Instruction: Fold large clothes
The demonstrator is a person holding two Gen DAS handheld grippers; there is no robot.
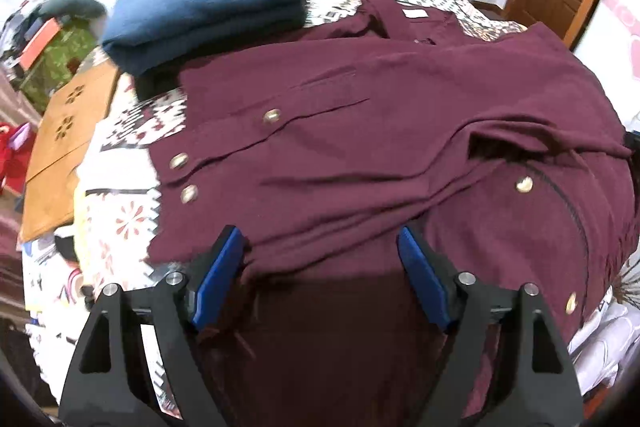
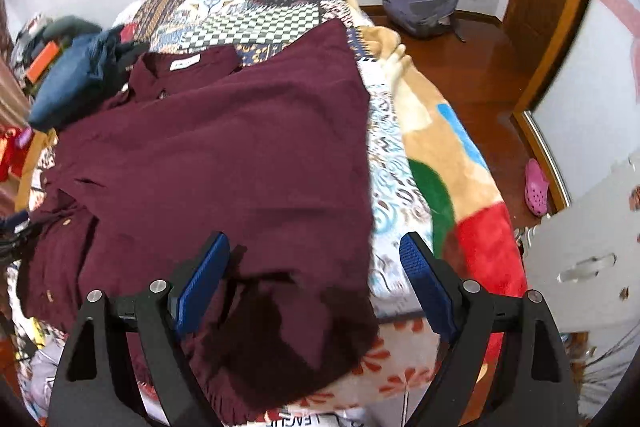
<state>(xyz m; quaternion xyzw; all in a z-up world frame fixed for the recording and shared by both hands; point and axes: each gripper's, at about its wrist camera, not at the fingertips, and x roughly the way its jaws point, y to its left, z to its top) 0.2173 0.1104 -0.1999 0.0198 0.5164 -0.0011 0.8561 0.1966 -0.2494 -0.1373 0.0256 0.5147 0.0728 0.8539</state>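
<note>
A large maroon button shirt [image 1: 380, 131] with brass buttons lies spread on the patterned bed, its collar and white label at the far end [image 2: 184, 65]. It also fills the right wrist view [image 2: 224, 163]. My left gripper [image 1: 320, 247] is open and empty, hovering over the shirt's near hem. My right gripper [image 2: 316, 251] is open and empty, over the shirt's near right corner, its right finger above the bedspread.
A folded blue garment [image 1: 212, 7] sits on the bed [image 2: 384, 155] at the far left. A tan mat [image 1: 64, 139] lies off the left side. A backpack [image 2: 420, 11], a pink shoe [image 2: 536, 187], a wooden door [image 2: 544, 7] and white drawers [image 2: 588, 247] are to the right.
</note>
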